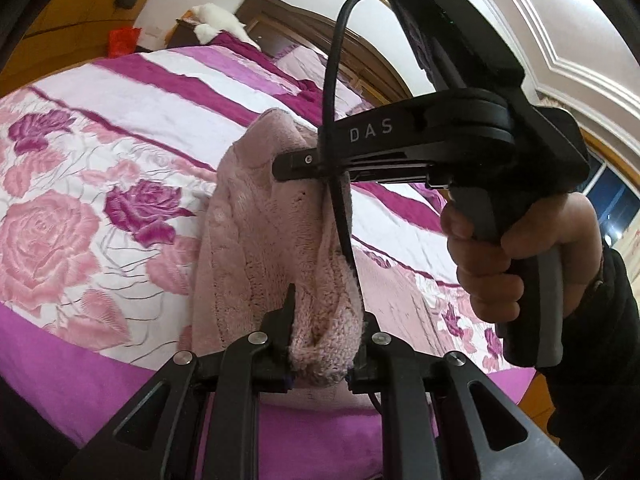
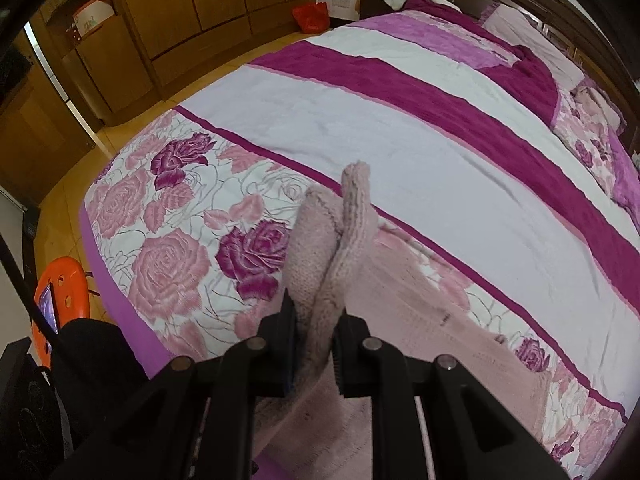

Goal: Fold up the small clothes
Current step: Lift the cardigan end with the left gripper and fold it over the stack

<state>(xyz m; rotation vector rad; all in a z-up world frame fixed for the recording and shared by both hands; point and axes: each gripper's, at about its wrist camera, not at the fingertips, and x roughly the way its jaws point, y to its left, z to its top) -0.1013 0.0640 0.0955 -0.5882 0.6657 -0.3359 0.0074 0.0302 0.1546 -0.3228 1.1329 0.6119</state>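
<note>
A small pink knitted garment [image 1: 256, 240] is lifted off the bed. My left gripper [image 1: 326, 320] is shut on a bunched fold of it close to the camera. My right gripper [image 1: 296, 166] shows in the left wrist view, held in a hand, its fingers clamped on the garment's upper edge. In the right wrist view my right gripper [image 2: 316, 312] is shut on a doubled fold of the pink garment [image 2: 336, 248], which sticks up between the fingers. The rest of the garment [image 2: 440, 360] lies flat on the bedspread to the right.
The bed [image 2: 400, 128] carries a rose-patterned and purple-striped bedspread. Pillows [image 2: 592, 120] lie at the headboard. Wooden wardrobes [image 2: 180, 12] stand beyond the bed's far side. An orange stool [image 2: 60, 292] with a phone stands on the floor at left. A black cable [image 1: 336, 120] hangs from the right gripper.
</note>
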